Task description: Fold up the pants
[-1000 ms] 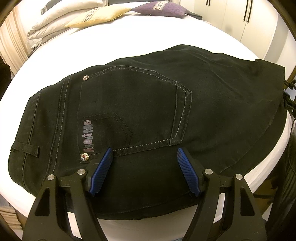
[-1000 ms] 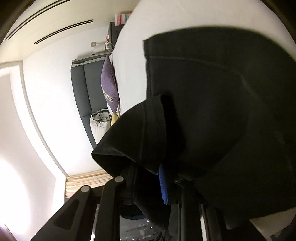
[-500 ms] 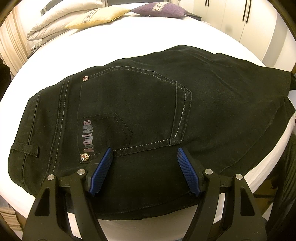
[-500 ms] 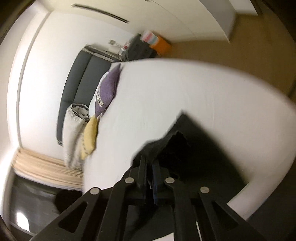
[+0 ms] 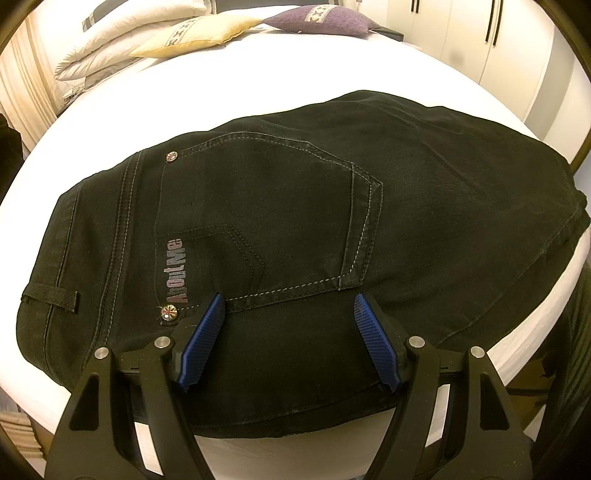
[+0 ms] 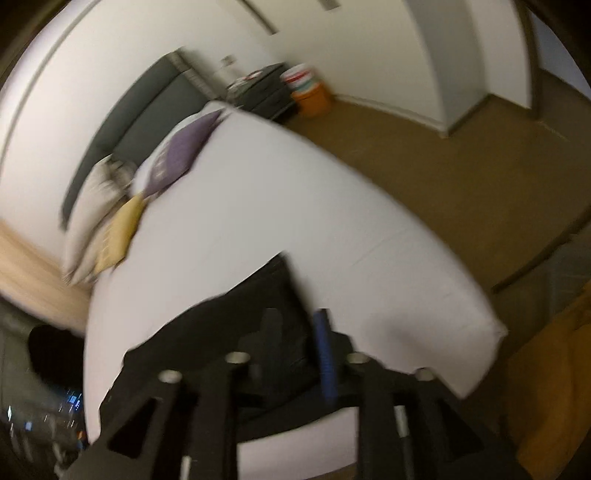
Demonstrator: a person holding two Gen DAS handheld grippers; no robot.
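so the black jeans (image 5: pixel 295 229) are lying on the white bed (image 5: pixel 258 85), already doubled over into a wide slab with the back pocket (image 5: pixel 266 218) and its "aboutme" print facing up. the waistband end sits off to the left of the left tongs (image 5: pixel 286 336), and the rest runs away to the right, ending in a fairly neat edge by the bed's side

left tongs are spread wide, blue pads just over or on the denim right below the pocket seam, not pinching anything. can't tell if they actually touch the cloth

right tongs (image 6: pixel 295 350) are blurry, jaws opening, with a gap showing between the blue pad and the other finger. dark fabric sits right in front of and under them (image 6: pixel 258 314), but i can't tell whether any of it is between the pads

my read: the lengthwise fold and at least one fold of the legs look done, it's lying pretty flat. what's left is probably one more fold to make it compact, plus some smoothing. pillows (image 5: pixel 192 33) are well beyond the tongs, not in the way
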